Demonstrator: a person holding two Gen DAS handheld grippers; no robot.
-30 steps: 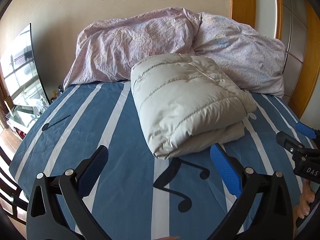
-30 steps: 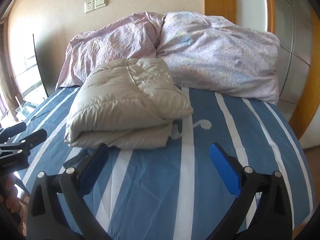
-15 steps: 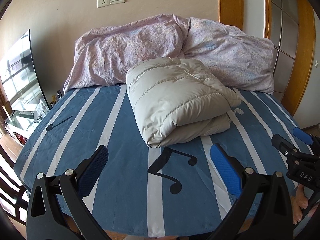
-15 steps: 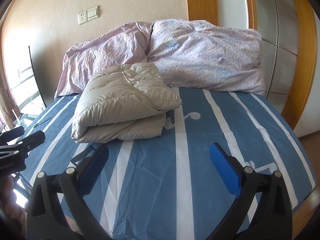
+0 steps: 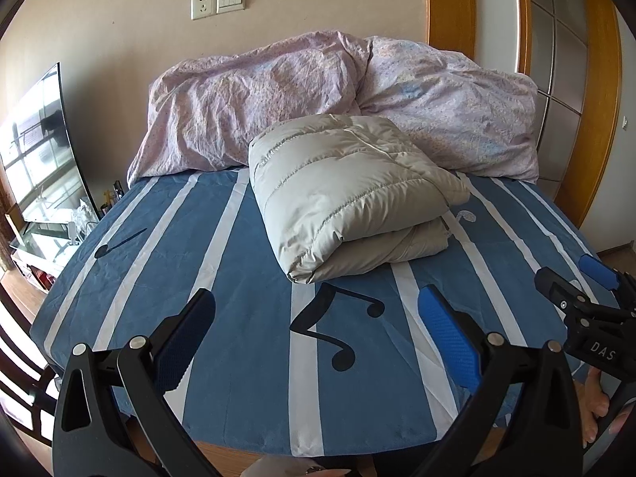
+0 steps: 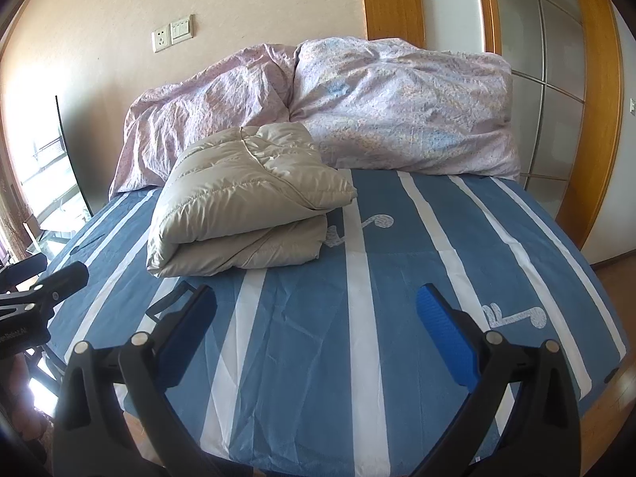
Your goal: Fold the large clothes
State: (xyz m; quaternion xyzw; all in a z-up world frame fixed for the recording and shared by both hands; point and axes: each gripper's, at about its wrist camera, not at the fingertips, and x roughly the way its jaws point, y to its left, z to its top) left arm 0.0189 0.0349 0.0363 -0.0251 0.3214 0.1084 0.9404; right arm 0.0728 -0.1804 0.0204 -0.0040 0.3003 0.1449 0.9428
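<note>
My left claw (image 5: pixel 316 328) and my right claw (image 6: pixel 316 328) both hang with fingers spread wide and nothing between them, above the near end of the bed with the blue sheet striped in white and printed with music notes (image 5: pixel 238 278). The pale beige quilted puffer jacket (image 5: pixel 346 194) lies well ahead of both, folded into a thick two-layer bundle on the middle of the sheet, its far edge against the crumpled pink floral duvet (image 5: pixel 254 95) heaped at the wall.

To my eye the fold looks finished. The jacket seems light and airy, soft all through, with a shiny shell that I expect to slide under my pads and to spring open if squeezed only on top. If I lift it, I would pinch both layers together at the rounded fold facing me (image 6: pixel 167 262), one claw near each corner, biting deep enough to catch padding, not just the slick outer skin.
</note>
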